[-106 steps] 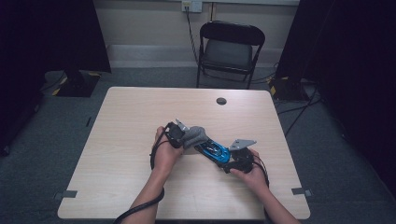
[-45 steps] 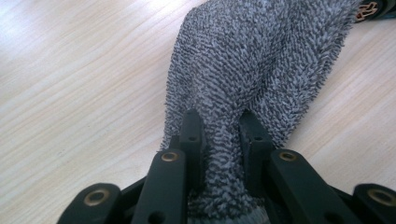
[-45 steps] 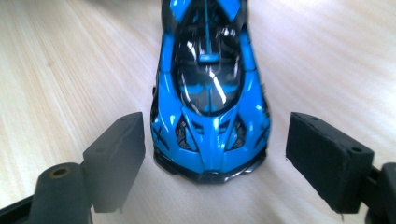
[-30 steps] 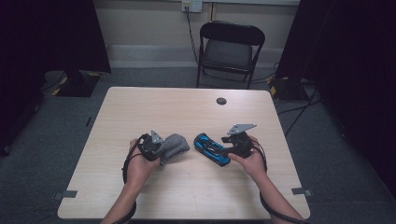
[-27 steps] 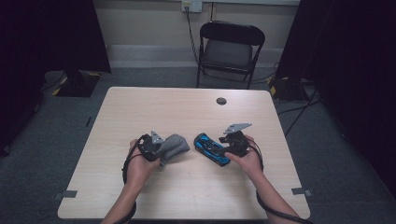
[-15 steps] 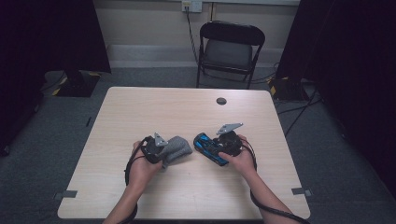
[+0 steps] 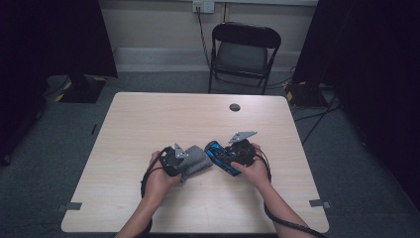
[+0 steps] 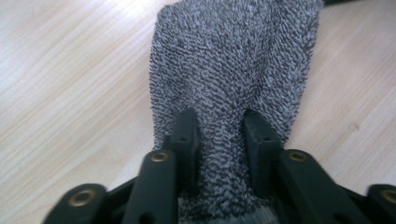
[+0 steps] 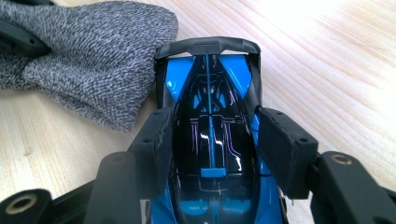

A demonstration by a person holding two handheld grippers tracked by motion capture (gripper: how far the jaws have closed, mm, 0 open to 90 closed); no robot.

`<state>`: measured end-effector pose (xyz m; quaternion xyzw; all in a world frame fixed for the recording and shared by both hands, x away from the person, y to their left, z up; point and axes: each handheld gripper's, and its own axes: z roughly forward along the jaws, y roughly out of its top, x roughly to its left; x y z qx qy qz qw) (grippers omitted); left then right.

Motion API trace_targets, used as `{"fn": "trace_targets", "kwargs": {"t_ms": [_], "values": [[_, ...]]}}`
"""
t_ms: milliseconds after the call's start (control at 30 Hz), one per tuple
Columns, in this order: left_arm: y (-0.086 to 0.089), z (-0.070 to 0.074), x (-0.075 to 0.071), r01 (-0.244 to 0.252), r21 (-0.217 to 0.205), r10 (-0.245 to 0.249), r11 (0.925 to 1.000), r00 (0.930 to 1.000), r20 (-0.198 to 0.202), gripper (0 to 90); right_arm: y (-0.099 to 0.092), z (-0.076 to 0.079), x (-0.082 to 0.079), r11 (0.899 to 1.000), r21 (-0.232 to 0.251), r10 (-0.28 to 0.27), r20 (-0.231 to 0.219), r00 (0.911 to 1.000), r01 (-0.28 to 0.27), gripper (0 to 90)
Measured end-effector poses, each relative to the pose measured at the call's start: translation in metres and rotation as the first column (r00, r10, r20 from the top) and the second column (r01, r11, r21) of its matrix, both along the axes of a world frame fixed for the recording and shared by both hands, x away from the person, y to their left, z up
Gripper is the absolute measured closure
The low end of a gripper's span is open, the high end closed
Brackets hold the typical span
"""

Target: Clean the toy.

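Spoiler [image 9: 208,45] of toy car [image 9: 212,154] touches grey cloth [image 9: 93,56].

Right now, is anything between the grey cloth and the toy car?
Nothing: in the right gripper view the cloth lies against the car at its spoiler end, with no bare table between them there.

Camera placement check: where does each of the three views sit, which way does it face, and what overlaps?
High view: above the person's side, facing forward and down on the table; both forearms, left gripper, right gripper.
Left gripper view: on the left gripper, looking along its fingers, which flank a fold of the grey knit cloth.
Right gripper view: on the right gripper, its fingers flanking the blue toy car.
Shared: cloth and tabletop in all three; car in high and right gripper views.
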<state>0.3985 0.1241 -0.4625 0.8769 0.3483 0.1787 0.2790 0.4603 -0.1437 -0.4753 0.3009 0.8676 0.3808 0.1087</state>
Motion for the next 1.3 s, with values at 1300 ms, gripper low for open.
{"fn": "trace_targets", "kwargs": {"t_ms": [1300], "values": [[-0.066, -0.014, -0.004, 0.17, -0.125, -0.183, 0.9774, 0.9787, -0.093, 72.4, 0.0, 0.0, -0.001, 1.0, -0.002, -0.008, 0.004, 1.0, 0.008, 45.9]]}}
